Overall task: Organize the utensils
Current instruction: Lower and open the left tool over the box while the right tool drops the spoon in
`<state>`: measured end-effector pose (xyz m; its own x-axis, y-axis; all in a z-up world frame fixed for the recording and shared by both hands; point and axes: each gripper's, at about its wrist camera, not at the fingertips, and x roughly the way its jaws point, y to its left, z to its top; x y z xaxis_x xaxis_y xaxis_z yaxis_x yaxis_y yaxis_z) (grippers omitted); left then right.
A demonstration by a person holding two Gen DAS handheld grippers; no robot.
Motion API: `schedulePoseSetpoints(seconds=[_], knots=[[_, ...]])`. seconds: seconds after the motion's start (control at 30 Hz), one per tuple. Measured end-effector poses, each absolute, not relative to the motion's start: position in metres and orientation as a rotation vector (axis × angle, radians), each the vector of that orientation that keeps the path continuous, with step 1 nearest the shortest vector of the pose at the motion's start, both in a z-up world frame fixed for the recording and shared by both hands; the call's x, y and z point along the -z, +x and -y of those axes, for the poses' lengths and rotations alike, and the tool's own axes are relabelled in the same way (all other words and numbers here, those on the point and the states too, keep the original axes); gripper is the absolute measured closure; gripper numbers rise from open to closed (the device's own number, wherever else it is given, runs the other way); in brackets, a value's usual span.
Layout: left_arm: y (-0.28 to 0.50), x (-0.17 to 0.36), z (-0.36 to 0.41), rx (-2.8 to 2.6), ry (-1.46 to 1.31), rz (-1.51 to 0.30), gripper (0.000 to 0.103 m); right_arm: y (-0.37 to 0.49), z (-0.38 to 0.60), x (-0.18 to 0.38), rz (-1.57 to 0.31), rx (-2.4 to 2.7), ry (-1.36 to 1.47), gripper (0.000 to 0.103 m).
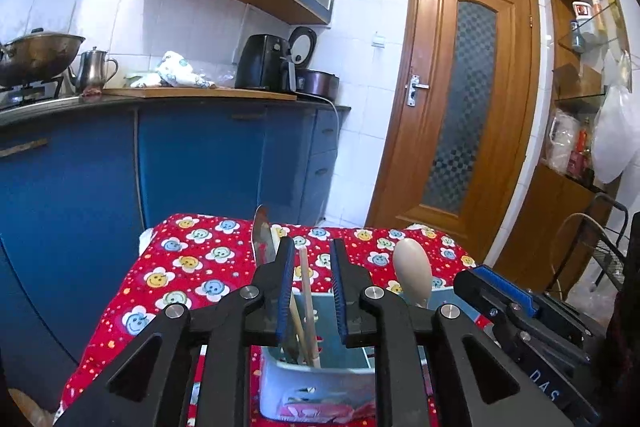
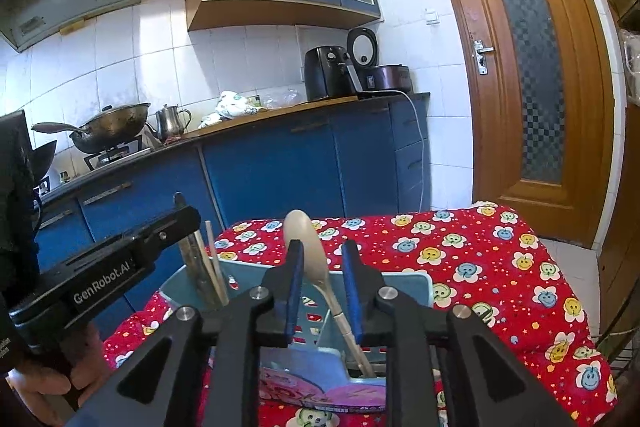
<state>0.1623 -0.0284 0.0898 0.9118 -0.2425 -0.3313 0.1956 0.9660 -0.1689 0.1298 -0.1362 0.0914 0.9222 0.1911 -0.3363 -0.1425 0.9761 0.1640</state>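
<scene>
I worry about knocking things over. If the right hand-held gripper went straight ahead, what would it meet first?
Probably the wooden spoon standing in the blue holder: it rises between the open jaws of the right hand-held gripper. Depth is unclear.

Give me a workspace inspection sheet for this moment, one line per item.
Surface: table under a red smiley-flower cloth.
Job's things: light blue utensil caddy on the cloth; wooden spoon standing bowl-up in one compartment; chopsticks and a knife upright in another.
Clutter: pink printed item at the caddy's near side, unclear what.
Grippers: left hand-held gripper open around the chopsticks, not touching; right hand-held gripper open around the spoon handle.
Cables: white cord hanging from the counter appliances.
Surroundings: blue cabinets, wok on stove, kettle, air fryer, wooden door.
</scene>
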Motion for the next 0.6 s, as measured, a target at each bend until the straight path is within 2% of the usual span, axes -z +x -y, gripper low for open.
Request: schedulePoseSetpoints(seconds=[0.6], knots=[[0.114,-0.095,0.009,0.236,-0.15,-0.42,0.085,0.083,0.143,-0.109,-0.381,-0.135,0.167,0.079]])
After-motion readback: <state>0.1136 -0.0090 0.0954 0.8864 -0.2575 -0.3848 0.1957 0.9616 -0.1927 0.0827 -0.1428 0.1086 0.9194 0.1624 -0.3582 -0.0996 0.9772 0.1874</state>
